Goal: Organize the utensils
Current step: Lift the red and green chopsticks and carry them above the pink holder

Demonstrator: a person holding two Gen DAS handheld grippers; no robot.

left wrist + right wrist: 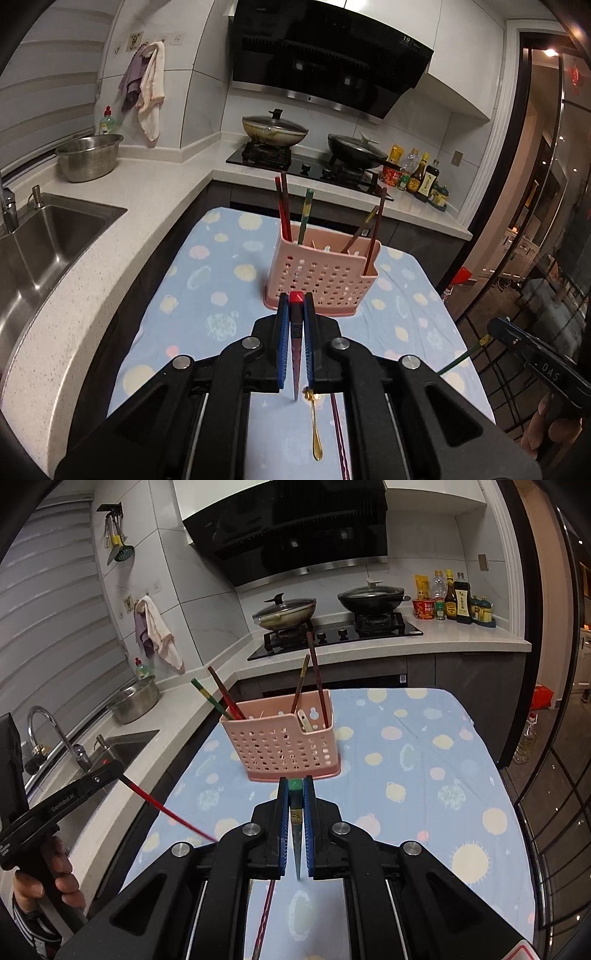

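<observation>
A pink perforated utensil holder [321, 275] stands on the blue dotted cloth and holds several chopsticks; it also shows in the right wrist view [284, 744]. My left gripper [296, 301] is shut on a red chopstick [296, 350], just in front of the holder. My right gripper [295, 784] is shut on a green chopstick [296, 834], also close in front of the holder. A small gold spoon [314, 424] and a dark purple chopstick [340, 428] lie on the cloth beneath the left gripper. The purple chopstick also shows in the right wrist view [264, 919].
The cloth-covered table [424, 775] sits beside a white counter with a steel sink [44, 236] and a metal bowl [88, 157]. A hob with two lidded pans [275, 129] and sauce bottles [421, 173] is behind. A glass door is on the right.
</observation>
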